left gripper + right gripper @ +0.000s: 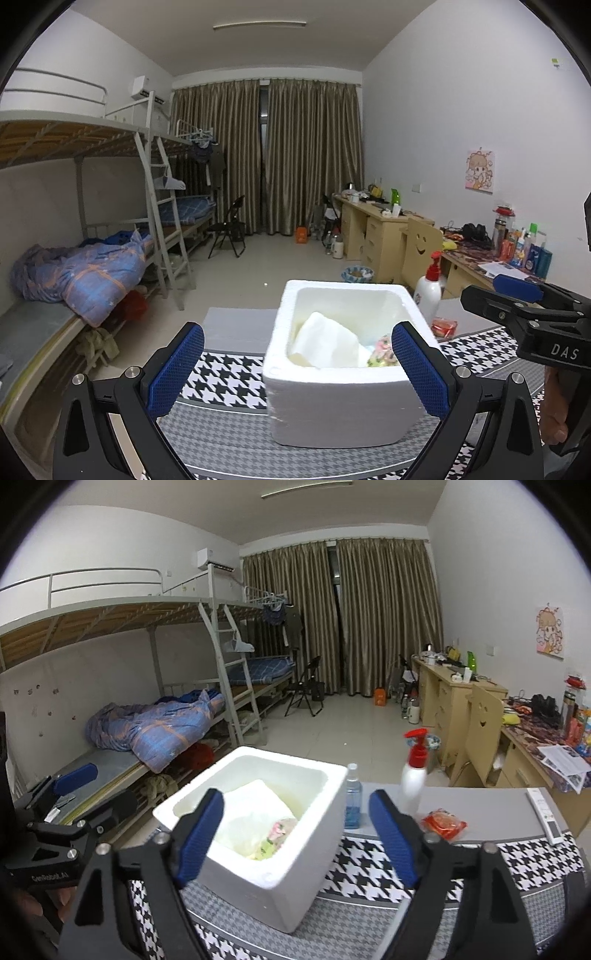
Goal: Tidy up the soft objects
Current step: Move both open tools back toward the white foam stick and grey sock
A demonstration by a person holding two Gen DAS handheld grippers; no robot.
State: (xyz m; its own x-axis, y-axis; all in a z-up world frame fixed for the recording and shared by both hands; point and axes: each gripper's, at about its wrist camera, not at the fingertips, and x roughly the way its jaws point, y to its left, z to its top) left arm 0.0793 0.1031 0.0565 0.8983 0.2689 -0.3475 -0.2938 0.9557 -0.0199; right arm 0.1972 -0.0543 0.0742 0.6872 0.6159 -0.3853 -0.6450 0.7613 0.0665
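White capitals "DAS" readable on the black plastic body of the right gripper (517, 295), seen from the left wrist. "GenRobot.AI" printed in small white letters on the black plastic body of the left gripper (75, 786), seen from the right wrist. Nothing else legible.
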